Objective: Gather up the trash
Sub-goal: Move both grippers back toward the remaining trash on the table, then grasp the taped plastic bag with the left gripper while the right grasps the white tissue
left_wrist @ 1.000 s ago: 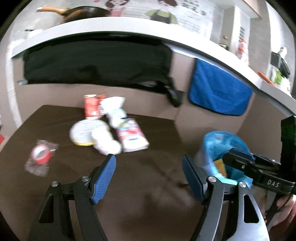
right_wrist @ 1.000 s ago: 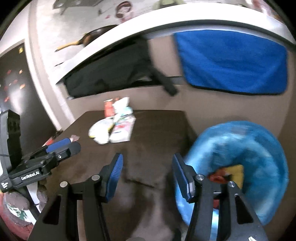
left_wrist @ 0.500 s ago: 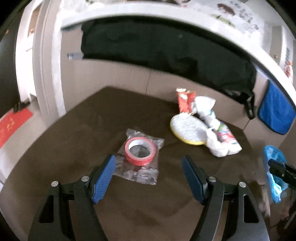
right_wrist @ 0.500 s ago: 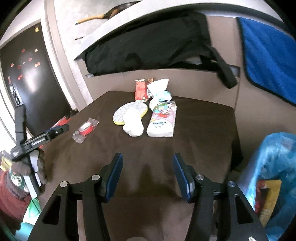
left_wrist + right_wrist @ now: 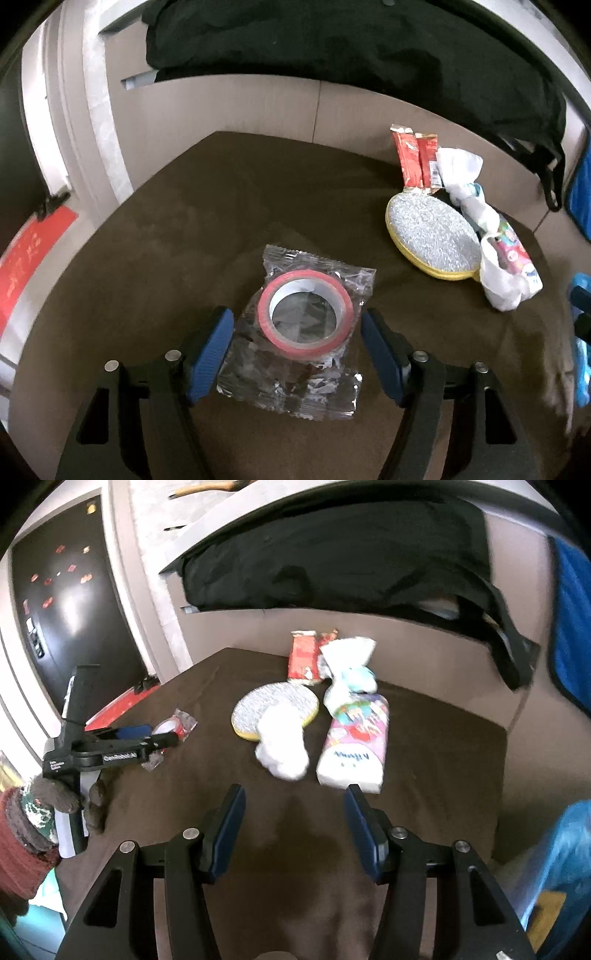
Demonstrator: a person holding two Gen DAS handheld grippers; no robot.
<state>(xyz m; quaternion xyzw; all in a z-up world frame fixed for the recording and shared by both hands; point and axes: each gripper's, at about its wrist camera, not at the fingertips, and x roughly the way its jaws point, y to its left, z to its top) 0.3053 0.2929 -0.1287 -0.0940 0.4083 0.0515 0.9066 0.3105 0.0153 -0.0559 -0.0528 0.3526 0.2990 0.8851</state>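
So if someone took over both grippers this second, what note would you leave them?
Left gripper: jaws closing around the red tape roll in its clear wrapper, pads not yet touching.
Right gripper: open, empty, above the brown table.
Left on the table: red sachets, round yellow-rimmed scrubber, crumpled white tissue, pink tissue pack.
Blue-lined bin, at the table's right, already holds some trash.

Both fisheye views bend straight lines hard toward the rim, with black vignette in the corners. Soft daylight falls from above and the far side, leaving the brown worktop (image 5: 184,236) dim and low in contrast. Glare glints off the clear wrapper (image 5: 295,369) and the dark door (image 5: 70,602) at far left. The right wrist view is smeared by motion blur, worst at the blue bag (image 5: 561,867) near right.
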